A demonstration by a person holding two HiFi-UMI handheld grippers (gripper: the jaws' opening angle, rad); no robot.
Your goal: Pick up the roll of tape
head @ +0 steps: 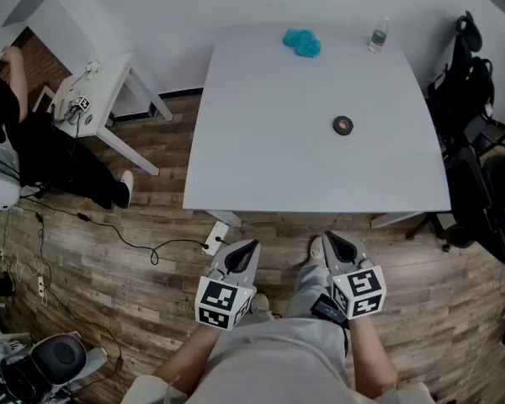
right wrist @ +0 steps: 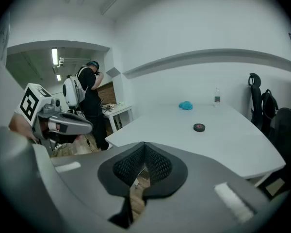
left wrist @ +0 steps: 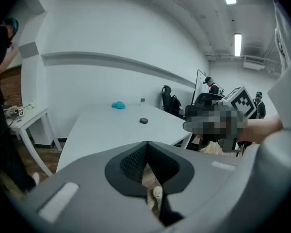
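The roll of tape [head: 343, 125] is a small dark ring lying flat on the white table [head: 261, 158], right of its middle. It also shows far ahead in the left gripper view, tape [left wrist: 143, 121], and the right gripper view, tape [right wrist: 199, 127]. Both grippers hang over the wooden floor in front of the table's near edge, well short of the tape. My left gripper [head: 249, 246] is shut with nothing in it, its tips [left wrist: 146, 143] meeting. My right gripper [head: 330, 237] is shut and empty too, jaws [right wrist: 144, 144] together.
A blue cloth [head: 301, 42] and a water bottle [head: 379, 34] sit at the table's far edge. A small white side table [head: 93, 99] and a person stand at left. Dark office chairs [head: 475, 167] crowd the right side. A power strip [head: 216, 234] and cable lie on the floor.
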